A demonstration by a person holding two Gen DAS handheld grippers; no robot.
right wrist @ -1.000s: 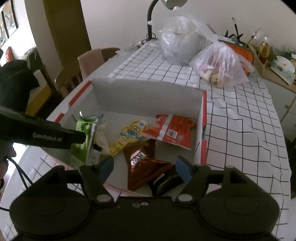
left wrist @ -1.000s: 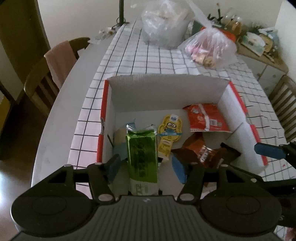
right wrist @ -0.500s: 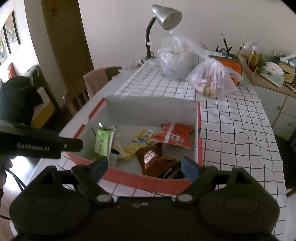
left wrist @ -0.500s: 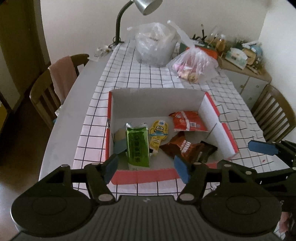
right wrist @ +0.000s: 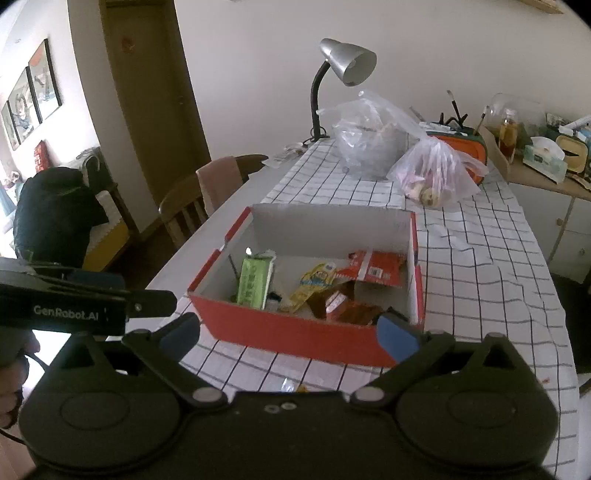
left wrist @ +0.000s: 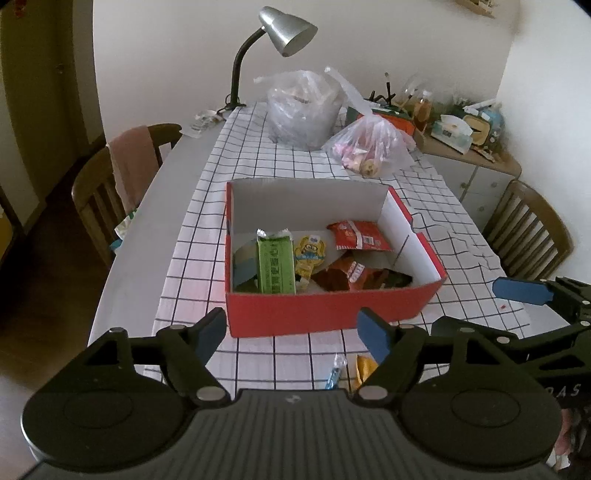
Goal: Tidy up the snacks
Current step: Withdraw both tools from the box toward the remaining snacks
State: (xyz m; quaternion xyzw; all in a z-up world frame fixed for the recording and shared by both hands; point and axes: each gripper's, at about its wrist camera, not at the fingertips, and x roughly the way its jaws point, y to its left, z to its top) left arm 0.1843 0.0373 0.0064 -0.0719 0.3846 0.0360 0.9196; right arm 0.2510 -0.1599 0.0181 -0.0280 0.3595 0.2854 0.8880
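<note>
A red cardboard box (left wrist: 332, 310) (right wrist: 295, 332) stands on the checked tablecloth. It holds a green packet (left wrist: 275, 266) (right wrist: 253, 282), a yellow cartoon packet (left wrist: 310, 254) (right wrist: 314, 280), a red packet (left wrist: 356, 240) (right wrist: 373, 267) and brown packets (left wrist: 343, 277) (right wrist: 343, 306). My left gripper (left wrist: 293, 334) is open and empty, in front of the box. My right gripper (right wrist: 288, 338) is open and empty, also in front of the box. Two small snack wrappers (left wrist: 351, 369) (right wrist: 291, 386) lie on the cloth just below the grippers, partly hidden.
Two filled plastic bags (left wrist: 306, 107) (left wrist: 369, 147) and a desk lamp (left wrist: 280, 33) stand at the table's far end. Wooden chairs stand left (left wrist: 110, 184) and right (left wrist: 528, 236). A cluttered sideboard (left wrist: 472, 147) is at the back right.
Both grippers have pulled back and up from inside the box to in front of it. The snacks in the box have stayed in place.
</note>
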